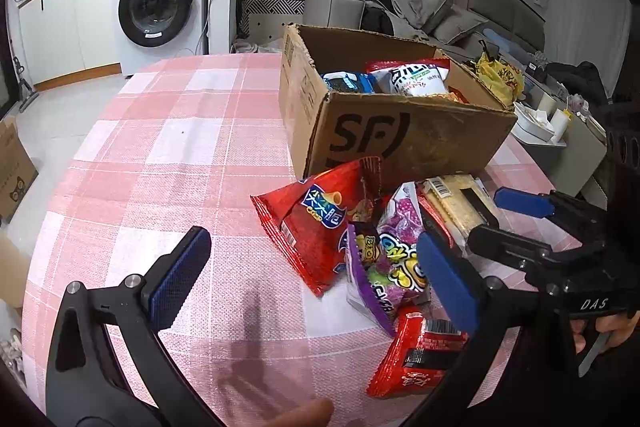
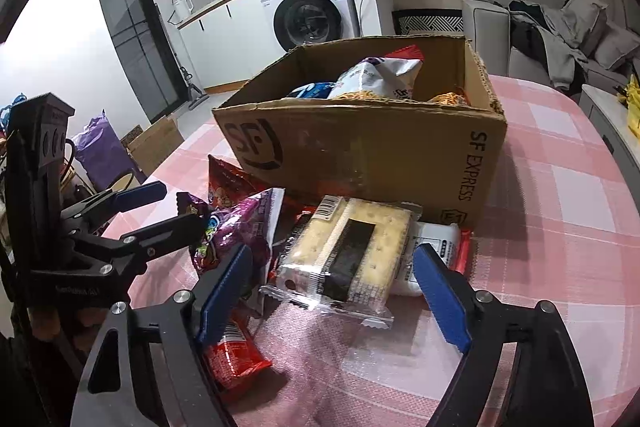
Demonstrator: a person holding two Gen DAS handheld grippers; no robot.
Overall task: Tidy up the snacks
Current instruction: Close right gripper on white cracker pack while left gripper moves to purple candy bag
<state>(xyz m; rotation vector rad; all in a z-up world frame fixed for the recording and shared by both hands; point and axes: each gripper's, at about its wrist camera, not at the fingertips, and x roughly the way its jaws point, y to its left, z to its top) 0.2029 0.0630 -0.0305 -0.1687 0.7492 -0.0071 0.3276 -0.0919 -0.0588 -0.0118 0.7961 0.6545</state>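
Right claw (image 2: 332, 291) is spread, its blue pads (image 2: 224, 291) flanking the clear-wrapped cracker packet (image 2: 344, 247) without pressing it; the packet lies flat on the worktop (image 2: 560, 195), between the pads and just in front of the cardboard box (image 2: 368, 151). Judgement: the jaws straddle the packet's short sides so that closing would pinch it across the width, the likely next pick. Left claw (image 1: 308, 279) is also spread and holds nothing; it hovers over bare cloth beside the snack pile, one pad (image 1: 448, 283) overlapping the purple candy bag (image 1: 396, 247) in view, contact not resolvable. The loose snacks cluster against the box's near wall: a red chip bag (image 1: 320, 223) leaning there, the purple bag beside it, a small red packet (image 1: 416, 355) nearest the person. The box stands open-topped and already contains several bags, including a white one (image 2: 380, 73), so it reads as the destination; sorting looks partly done. Worktop is covered with a pink-and-white checked cloth, flat, some crease lines. Room: washing machine (image 1: 160, 3) under a counter with a sink tap, grey sofa (image 2: 560, 27) piled with clothes, a side table with a yellow bag (image 1: 498, 75) at the right.
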